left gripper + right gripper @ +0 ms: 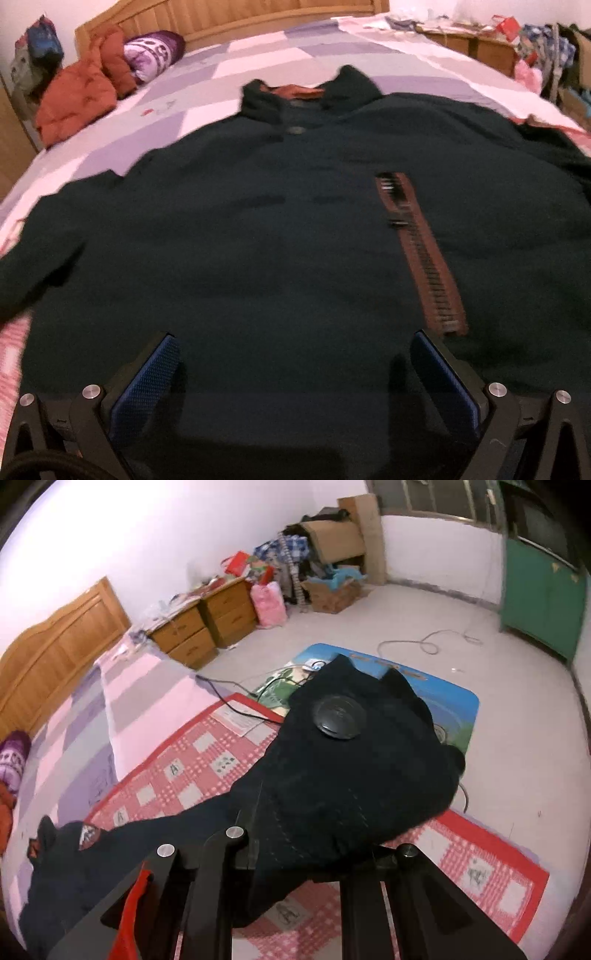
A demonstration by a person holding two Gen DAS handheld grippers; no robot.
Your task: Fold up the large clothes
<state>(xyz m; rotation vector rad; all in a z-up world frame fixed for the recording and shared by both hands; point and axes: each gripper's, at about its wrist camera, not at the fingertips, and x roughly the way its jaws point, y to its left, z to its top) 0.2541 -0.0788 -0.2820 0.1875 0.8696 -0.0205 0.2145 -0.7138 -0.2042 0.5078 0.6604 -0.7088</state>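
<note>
Dark green wool: the coat (280,229) lies flat on the bed (258,55). Our right gripper (310,853) pinches its sleeve (354,760); our left gripper (295,373) hangs spread. The heavy sleeve may slip free.

A home bedroom: a bed with a wooden headboard (236,18), a pink-and-lilac checked bedsheet (258,55) and wooden bedside drawers (207,622).
</note>
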